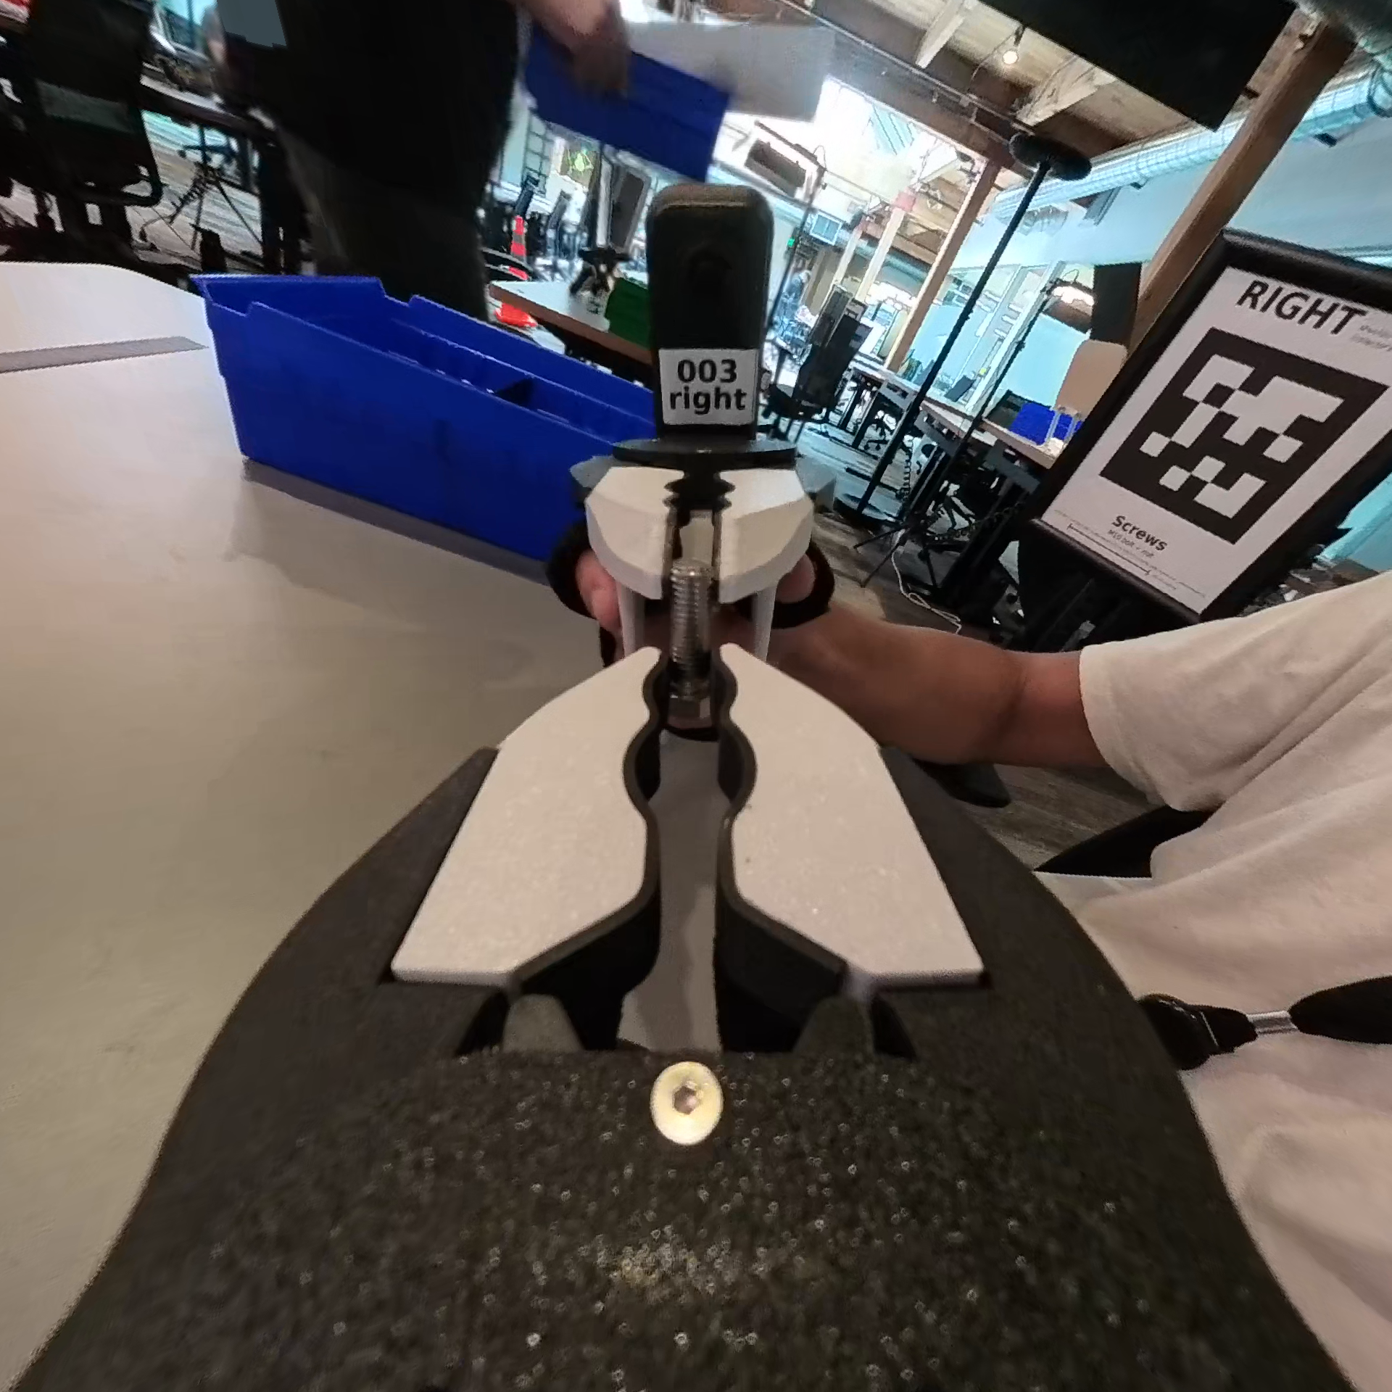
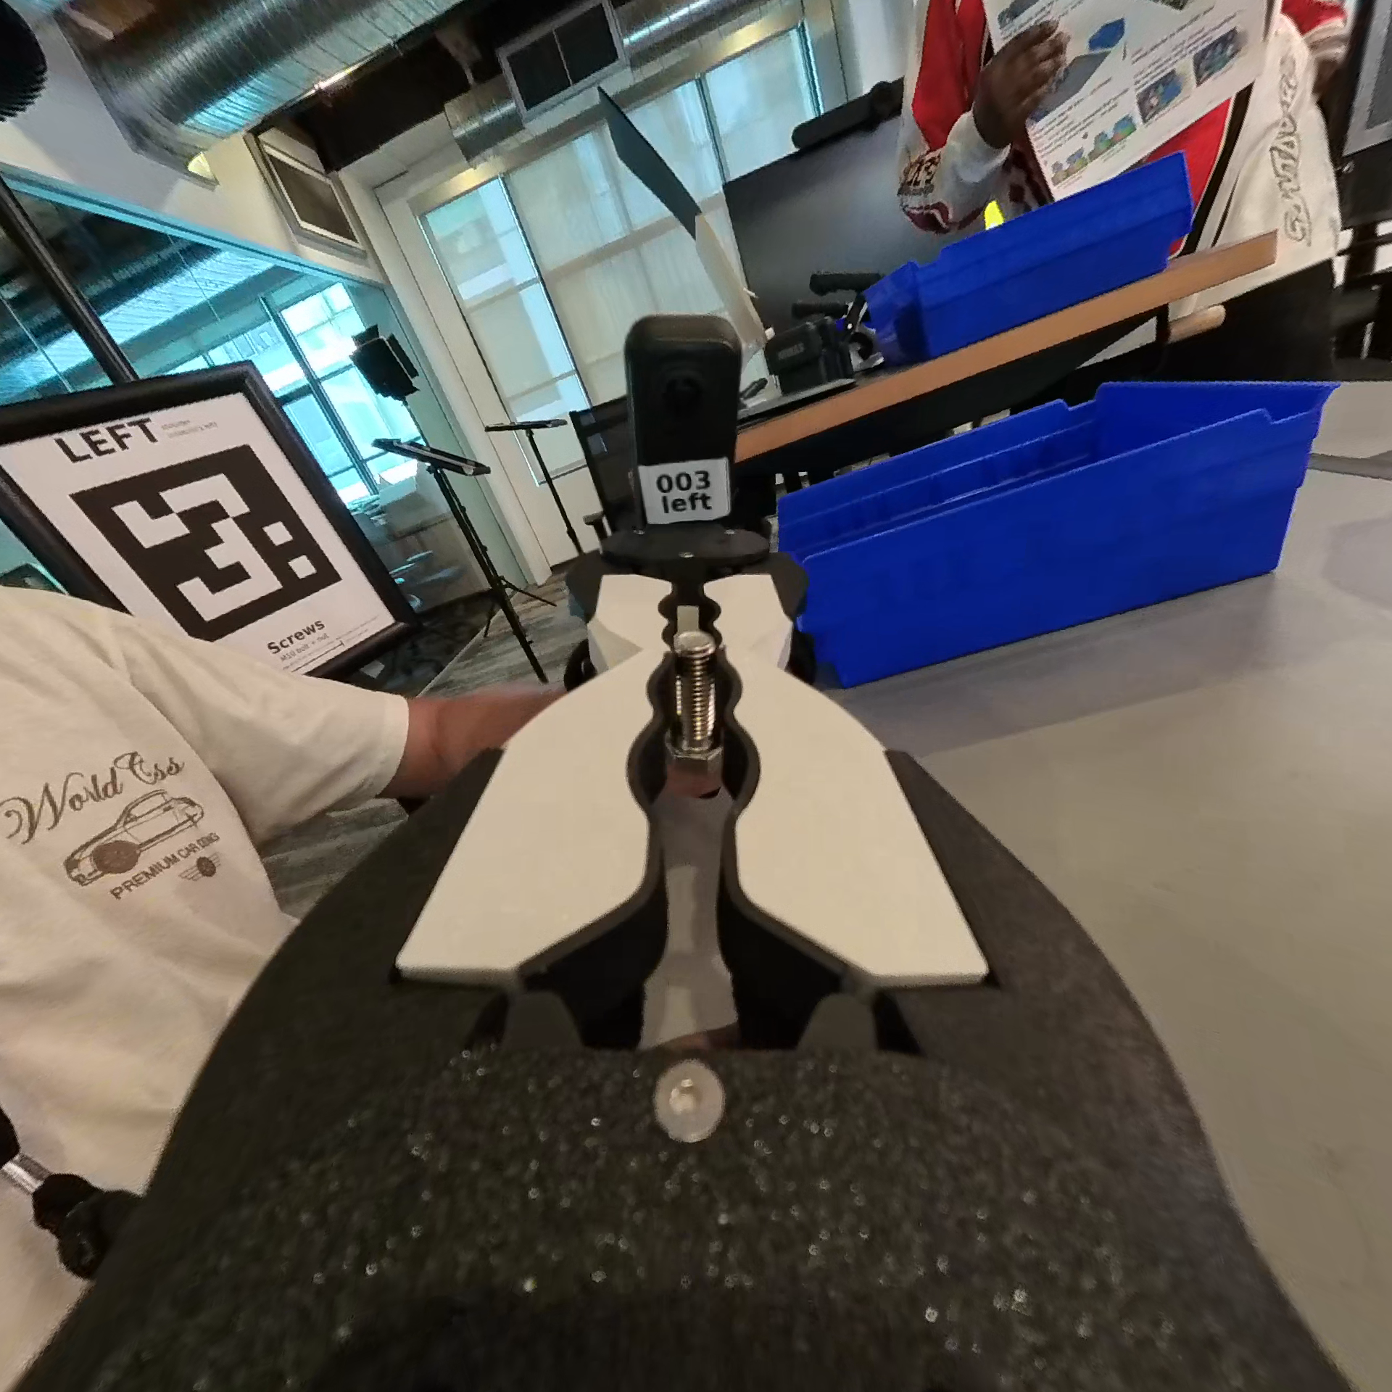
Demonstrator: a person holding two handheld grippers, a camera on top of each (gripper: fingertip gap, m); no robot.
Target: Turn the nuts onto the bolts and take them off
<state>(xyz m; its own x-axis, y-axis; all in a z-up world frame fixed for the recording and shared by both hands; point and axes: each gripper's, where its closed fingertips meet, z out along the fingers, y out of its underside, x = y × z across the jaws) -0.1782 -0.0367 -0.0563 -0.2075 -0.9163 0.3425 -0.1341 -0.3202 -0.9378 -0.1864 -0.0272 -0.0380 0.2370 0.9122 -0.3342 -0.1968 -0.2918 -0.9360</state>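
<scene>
A pale grey table [image 1: 151, 678] carries a long blue plastic bin [image 1: 407, 422]. Above its edge the two grippers face each other, tip to tip. The left gripper [image 1: 687, 697] pinches the hexagonal head end of a silver threaded steel bolt [image 1: 687, 633]. The right gripper [image 2: 693, 753] pinches a silver hex nut [image 2: 691, 749] sitting on that same bolt's thread, whose free end points toward the left gripper.

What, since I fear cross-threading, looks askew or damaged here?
Nothing stands out. The bolt runs straight between the left gripper and right gripper, the nut sits square on its threads, and no damage shows.
</scene>
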